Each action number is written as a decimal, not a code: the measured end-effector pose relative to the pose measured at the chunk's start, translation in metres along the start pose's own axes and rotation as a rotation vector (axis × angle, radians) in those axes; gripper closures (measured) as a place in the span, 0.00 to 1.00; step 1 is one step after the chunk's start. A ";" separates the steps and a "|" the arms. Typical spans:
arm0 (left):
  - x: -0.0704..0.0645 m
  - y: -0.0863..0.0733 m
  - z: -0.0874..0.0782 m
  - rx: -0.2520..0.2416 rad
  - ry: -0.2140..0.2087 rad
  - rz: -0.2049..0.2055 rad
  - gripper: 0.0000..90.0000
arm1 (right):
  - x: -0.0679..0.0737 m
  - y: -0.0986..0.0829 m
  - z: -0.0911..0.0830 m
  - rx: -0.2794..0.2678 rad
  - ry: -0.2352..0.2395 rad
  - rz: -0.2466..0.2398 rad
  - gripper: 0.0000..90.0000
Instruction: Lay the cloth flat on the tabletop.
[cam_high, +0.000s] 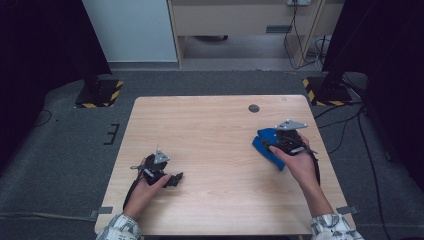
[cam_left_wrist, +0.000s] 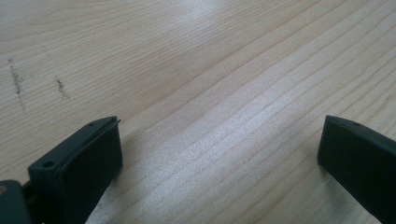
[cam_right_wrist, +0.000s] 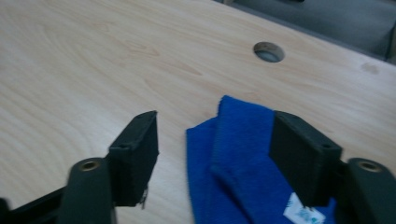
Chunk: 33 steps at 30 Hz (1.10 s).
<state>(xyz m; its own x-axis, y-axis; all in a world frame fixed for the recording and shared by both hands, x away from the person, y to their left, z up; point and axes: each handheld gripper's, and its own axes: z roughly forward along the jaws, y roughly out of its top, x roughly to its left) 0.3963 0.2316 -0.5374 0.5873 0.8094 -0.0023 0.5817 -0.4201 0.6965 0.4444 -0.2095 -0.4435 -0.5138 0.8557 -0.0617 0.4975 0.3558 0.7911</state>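
Between right gripper (cam_right_wrist: 212, 154) spread jaws: folded blue cloth (cam_right_wrist: 243, 158), long axis toward table hole (cam_right_wrist: 268, 51).

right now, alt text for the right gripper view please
The right gripper hangs open over a folded blue cloth on a light wooden table. A white tag shows on the cloth, and a round hole lies beyond.

One blue cloth (cam_high: 266, 145), two hand-held grippers (cam_high: 176, 179).
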 end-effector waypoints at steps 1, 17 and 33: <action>0.000 0.000 0.000 0.000 0.000 0.000 0.00 | -0.003 0.000 0.000 -0.003 -0.014 -0.004 0.40; 0.000 0.000 0.000 0.000 0.000 0.000 0.00 | -0.034 -0.037 0.016 -0.003 -0.064 0.033 0.73; 0.000 0.000 0.000 0.000 0.000 0.000 0.00 | -0.029 -0.059 0.048 0.092 -0.030 0.072 0.35</action>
<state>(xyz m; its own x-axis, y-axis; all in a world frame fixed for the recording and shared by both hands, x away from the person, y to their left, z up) 0.3962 0.2316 -0.5374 0.5873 0.8093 -0.0020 0.5815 -0.4203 0.6966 0.4633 -0.2374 -0.5172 -0.4541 0.8906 -0.0261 0.5950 0.3250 0.7351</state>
